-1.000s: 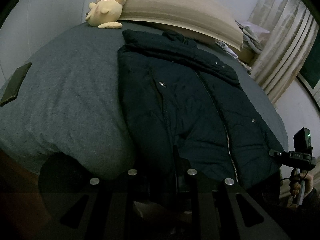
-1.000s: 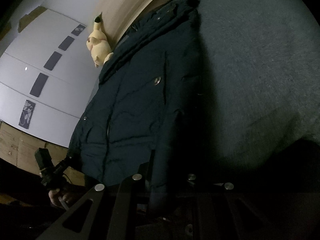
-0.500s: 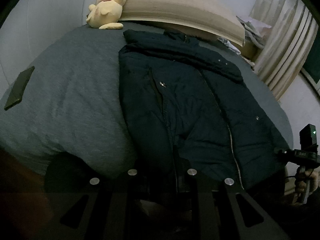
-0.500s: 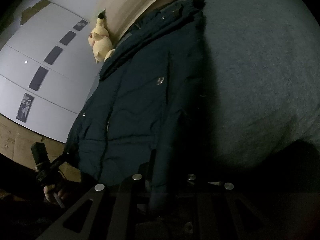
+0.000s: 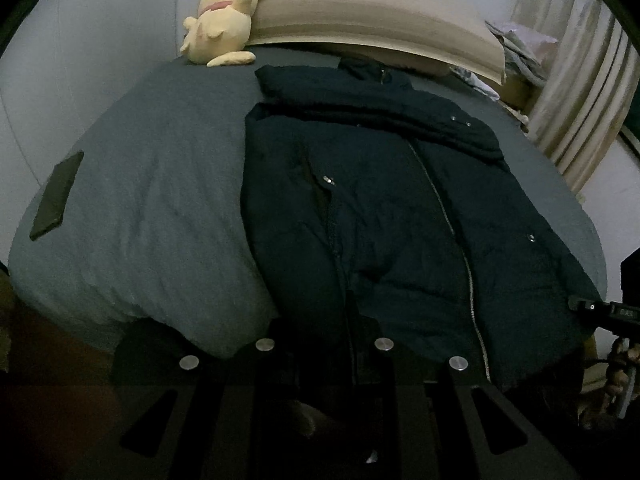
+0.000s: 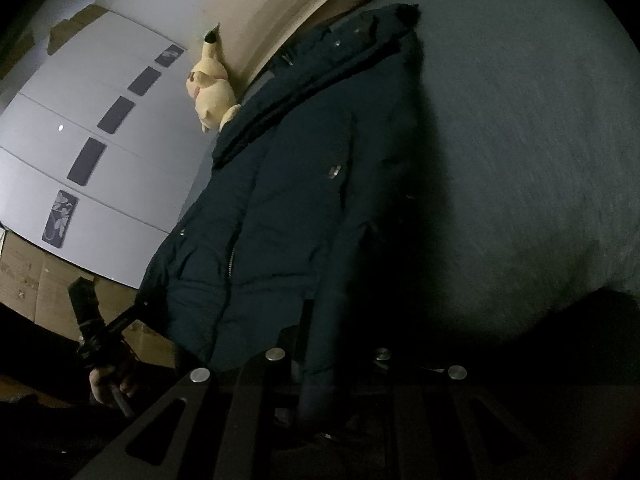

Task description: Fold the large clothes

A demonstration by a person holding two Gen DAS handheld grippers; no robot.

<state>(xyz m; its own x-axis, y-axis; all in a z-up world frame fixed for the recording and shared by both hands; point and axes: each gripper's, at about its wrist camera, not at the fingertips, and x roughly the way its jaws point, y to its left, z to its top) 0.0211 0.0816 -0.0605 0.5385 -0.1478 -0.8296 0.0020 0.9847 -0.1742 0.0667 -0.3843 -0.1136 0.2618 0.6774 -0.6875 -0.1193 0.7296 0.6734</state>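
A dark navy padded jacket (image 5: 384, 216) lies front up on the grey bed (image 5: 152, 216), collar toward the headboard, sleeves folded across the top. Its hem hangs over the near bed edge. My left gripper (image 5: 324, 364) is shut on the jacket's hem near its left corner. My right gripper (image 6: 328, 364) is shut on the hem (image 6: 320, 320) at the jacket's other bottom corner. The jacket also fills the right wrist view (image 6: 288, 208). Each gripper shows in the other's view: the right one (image 5: 608, 312), the left one (image 6: 100, 328).
A yellow plush toy (image 5: 220, 24) sits by the beige headboard (image 5: 360, 12). A dark flat phone-like object (image 5: 58, 196) lies on the bed's left side. Curtains (image 5: 580, 92) hang at the right. A white wardrobe (image 6: 100, 140) and cardboard boxes (image 6: 32, 280) stand left of the bed.
Both grippers have pulled back and lowered slightly with the hem held, drawing the jacket's bottom edge further over the bed's near edge.
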